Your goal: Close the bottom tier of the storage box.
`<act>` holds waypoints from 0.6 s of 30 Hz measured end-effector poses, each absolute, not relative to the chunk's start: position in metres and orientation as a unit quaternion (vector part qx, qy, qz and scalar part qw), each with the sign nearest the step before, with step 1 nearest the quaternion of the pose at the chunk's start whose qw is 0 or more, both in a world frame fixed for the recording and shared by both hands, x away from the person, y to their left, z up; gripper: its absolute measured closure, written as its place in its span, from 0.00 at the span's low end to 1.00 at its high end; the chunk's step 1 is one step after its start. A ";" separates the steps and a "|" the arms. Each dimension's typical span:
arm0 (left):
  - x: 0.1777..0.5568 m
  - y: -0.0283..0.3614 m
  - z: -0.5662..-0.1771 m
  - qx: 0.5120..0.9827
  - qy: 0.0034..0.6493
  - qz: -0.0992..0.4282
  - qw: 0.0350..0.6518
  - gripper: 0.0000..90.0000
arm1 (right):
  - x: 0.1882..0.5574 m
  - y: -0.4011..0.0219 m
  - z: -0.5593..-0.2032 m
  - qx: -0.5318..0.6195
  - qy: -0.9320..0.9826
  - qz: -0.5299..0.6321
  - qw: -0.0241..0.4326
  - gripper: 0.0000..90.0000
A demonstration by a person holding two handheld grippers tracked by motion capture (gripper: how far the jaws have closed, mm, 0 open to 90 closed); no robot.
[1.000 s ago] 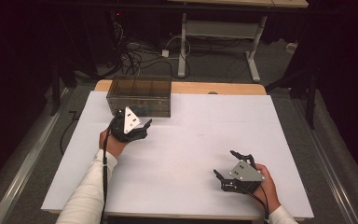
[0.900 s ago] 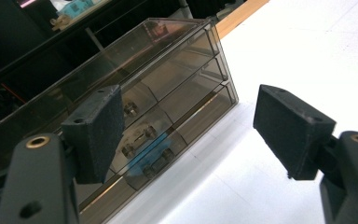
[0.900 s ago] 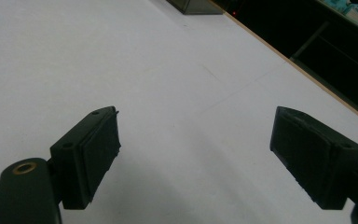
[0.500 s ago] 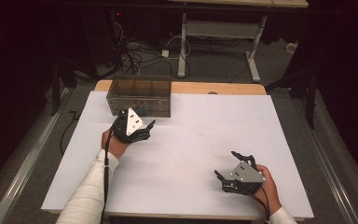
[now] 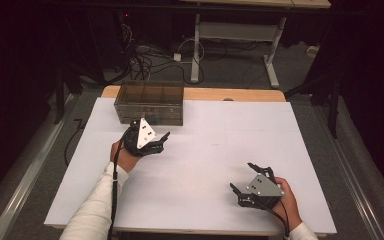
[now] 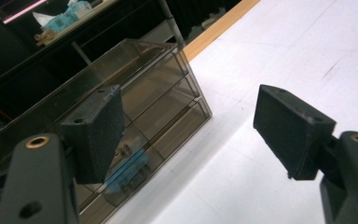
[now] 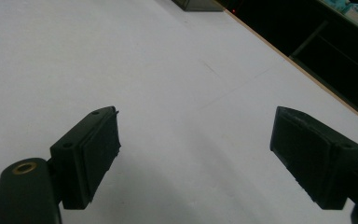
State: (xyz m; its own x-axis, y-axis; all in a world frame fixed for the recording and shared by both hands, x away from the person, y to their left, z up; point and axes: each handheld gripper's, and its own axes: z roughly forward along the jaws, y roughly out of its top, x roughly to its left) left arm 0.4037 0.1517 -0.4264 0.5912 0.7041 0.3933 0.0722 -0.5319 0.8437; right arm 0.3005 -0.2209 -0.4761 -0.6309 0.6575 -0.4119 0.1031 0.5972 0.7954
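A smoky, see-through drawer box (image 5: 150, 102) stands at the back left of the white tabletop (image 5: 220, 140). My left gripper (image 5: 156, 132) hovers just in front of the box's right half, open and holding nothing. In the left gripper view the box (image 6: 163, 74) lies ahead and to the left between the spread jaws (image 6: 191, 126), and something blue (image 6: 128, 170) shows inside a lower drawer. My right gripper (image 5: 241, 176) rests low near the front right of the table, open and empty. In its own view the right gripper (image 7: 196, 154) faces bare white surface.
A wooden strip (image 5: 230, 94) runs along the table's far edge. Beyond it stand a desk frame (image 5: 230, 35) and tangled cables (image 5: 145, 52) on the floor. A dark corner of the box (image 7: 198, 4) shows at the top of the right gripper view.
The left gripper has drifted slightly right and toward me along the front of the box. The right gripper has barely moved.
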 end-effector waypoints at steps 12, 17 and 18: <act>0.395 0.143 -0.423 0.794 0.228 0.375 0.421 0.26 | 0.300 -0.221 -0.476 0.232 0.818 0.383 0.361 0.18; 0.390 0.141 -0.422 0.796 0.222 0.369 0.426 0.26 | 0.300 -0.220 -0.476 0.231 0.818 0.384 0.360 0.18; 0.389 0.140 -0.421 0.796 0.220 0.369 0.426 0.26 | 0.299 -0.220 -0.476 0.231 0.819 0.383 0.361 0.18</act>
